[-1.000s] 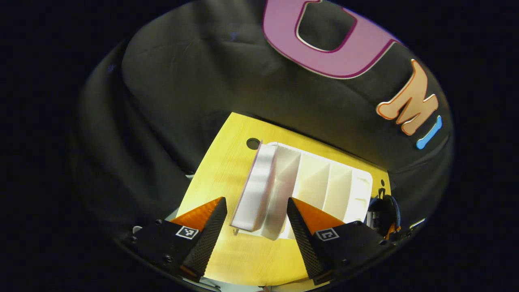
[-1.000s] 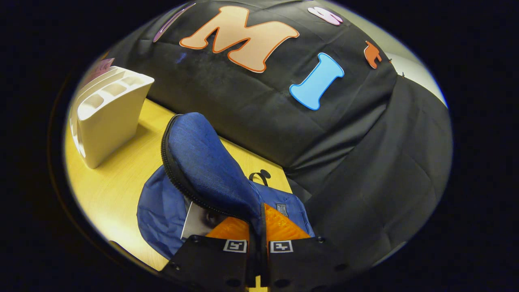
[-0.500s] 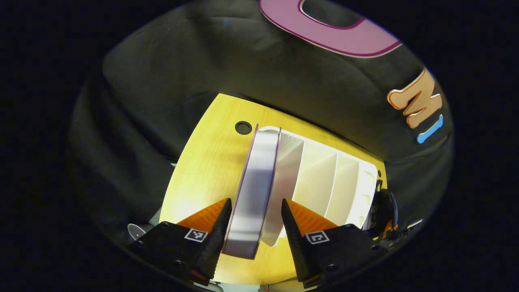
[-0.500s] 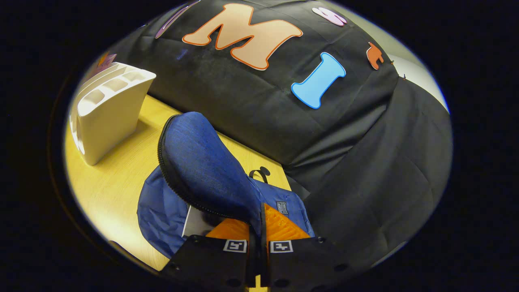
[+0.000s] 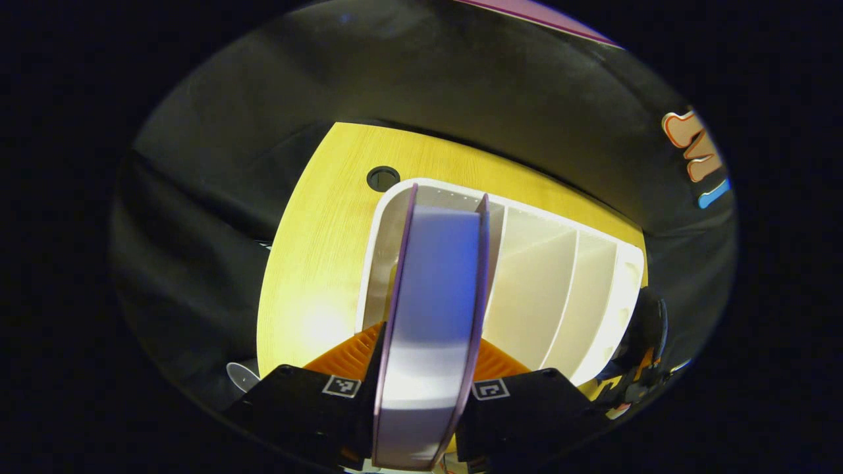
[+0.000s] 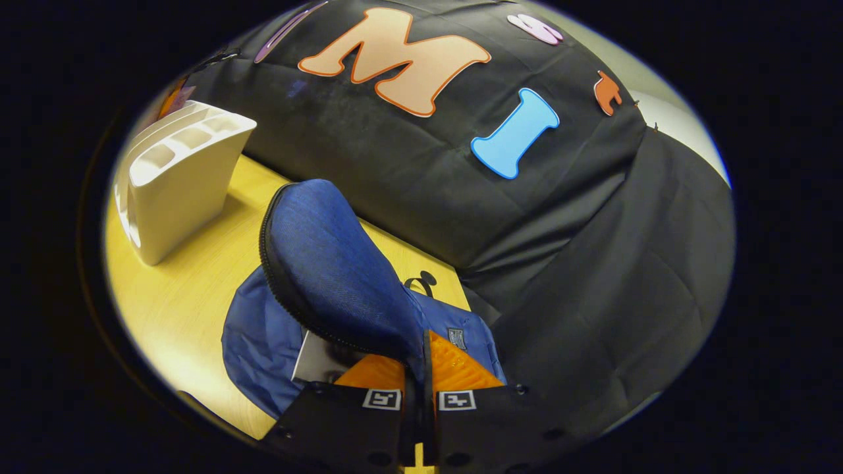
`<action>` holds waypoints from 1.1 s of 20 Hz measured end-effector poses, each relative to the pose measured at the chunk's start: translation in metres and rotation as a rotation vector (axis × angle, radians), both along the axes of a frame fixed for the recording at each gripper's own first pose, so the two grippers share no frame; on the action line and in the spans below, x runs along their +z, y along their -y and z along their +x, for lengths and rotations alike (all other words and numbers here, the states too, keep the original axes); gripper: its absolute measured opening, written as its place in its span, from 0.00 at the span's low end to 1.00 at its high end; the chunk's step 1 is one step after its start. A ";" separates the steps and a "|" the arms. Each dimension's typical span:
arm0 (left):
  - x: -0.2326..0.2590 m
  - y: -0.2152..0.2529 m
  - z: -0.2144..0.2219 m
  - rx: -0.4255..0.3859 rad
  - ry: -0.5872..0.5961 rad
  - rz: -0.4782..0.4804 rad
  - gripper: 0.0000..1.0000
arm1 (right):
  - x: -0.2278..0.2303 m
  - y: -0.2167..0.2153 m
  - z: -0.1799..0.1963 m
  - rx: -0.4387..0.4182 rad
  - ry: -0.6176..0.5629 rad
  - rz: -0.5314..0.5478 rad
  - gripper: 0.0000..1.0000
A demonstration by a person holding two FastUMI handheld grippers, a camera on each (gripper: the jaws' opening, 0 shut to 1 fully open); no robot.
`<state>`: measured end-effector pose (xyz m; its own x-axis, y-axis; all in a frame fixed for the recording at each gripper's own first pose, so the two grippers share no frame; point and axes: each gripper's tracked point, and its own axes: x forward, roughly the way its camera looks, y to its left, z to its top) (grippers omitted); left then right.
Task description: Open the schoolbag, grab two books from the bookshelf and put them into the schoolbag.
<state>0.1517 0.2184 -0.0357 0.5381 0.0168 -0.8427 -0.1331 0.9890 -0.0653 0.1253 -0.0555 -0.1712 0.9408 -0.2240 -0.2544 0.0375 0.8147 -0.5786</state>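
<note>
1. Yellow table [image 6: 178,296]: carries everything; blue schoolbag [image 6: 263,342] at 6 o'clock in the right gripper view, white bookshelf [image 6: 178,178] at 10 o'clock, well apart from the bag.
2. Schoolbag: lies open, flap [image 6: 329,263] lifted upright, a first book [image 6: 316,362] showing inside at the mouth.
3. Bookshelf [image 5: 560,289]: in the left gripper view spreads from centre toward 3 o'clock; remaining slots look empty.
4. Second book [image 5: 428,309]: stands on edge in the leftmost slot, running from centre down to 6 o'clock, between the fingers.
5. Right gripper [image 6: 418,382]: pressed together on the flap's edge, pinching it and holding the bag open.
6. Left gripper [image 5: 425,388]: fingers straddle the book close on both sides; cannot tell whether pressing on the covers yet.
7. Risks, judged: a weak or crooked pinch could let the book slip or jam on the divider during the lift, dragging the light shelf along; a slackened flap grip could drop the flap over the opening before arrival.
</note>
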 end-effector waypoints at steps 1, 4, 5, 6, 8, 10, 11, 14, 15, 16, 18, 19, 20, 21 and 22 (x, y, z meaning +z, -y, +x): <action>-0.006 0.001 0.000 0.006 -0.016 0.002 0.48 | 0.000 0.000 0.000 0.001 0.000 -0.004 0.05; -0.013 0.002 -0.001 0.004 -0.045 0.029 0.47 | 0.000 0.000 -0.003 -0.001 0.000 -0.005 0.07; -0.012 0.002 0.000 0.000 -0.040 0.044 0.46 | 0.000 0.000 -0.002 -0.002 0.000 -0.004 0.05; -0.013 0.003 -0.001 0.003 -0.043 0.048 0.46 | 0.001 0.000 -0.003 -0.003 0.000 -0.004 0.05; -0.014 0.002 -0.004 0.028 -0.060 0.040 0.45 | 0.001 -0.001 -0.002 -0.002 -0.001 -0.006 0.05; -0.015 0.002 -0.007 0.054 -0.070 0.028 0.45 | 0.000 0.000 -0.003 0.000 -0.001 -0.008 0.05; -0.013 0.002 -0.007 0.055 -0.060 0.028 0.45 | 0.000 0.000 -0.003 0.001 -0.001 -0.009 0.05; 0.005 0.005 -0.011 0.042 -0.016 0.032 0.44 | 0.003 0.002 -0.004 0.005 0.000 -0.005 0.05; 0.011 0.006 -0.014 0.039 -0.008 0.032 0.44 | 0.003 0.002 -0.003 0.007 0.002 -0.003 0.09; 0.019 0.008 -0.018 0.041 -0.001 0.031 0.44 | 0.004 0.003 -0.003 0.009 0.003 0.000 0.05; 0.033 0.010 -0.027 0.049 0.007 0.034 0.44 | 0.002 0.003 -0.002 0.015 0.004 0.008 0.07; 0.039 0.011 -0.033 0.053 0.005 0.035 0.43 | 0.003 0.003 -0.001 0.019 0.005 0.011 0.07; 0.045 0.013 -0.042 0.052 0.008 0.040 0.43 | 0.003 0.004 -0.001 0.026 0.006 0.014 0.07; 0.056 0.015 -0.050 0.049 0.015 0.045 0.43 | 0.003 0.003 0.000 0.032 0.006 0.016 0.07; 0.063 0.018 -0.057 0.049 0.024 0.048 0.43 | 0.003 0.003 0.000 0.038 0.008 0.019 0.07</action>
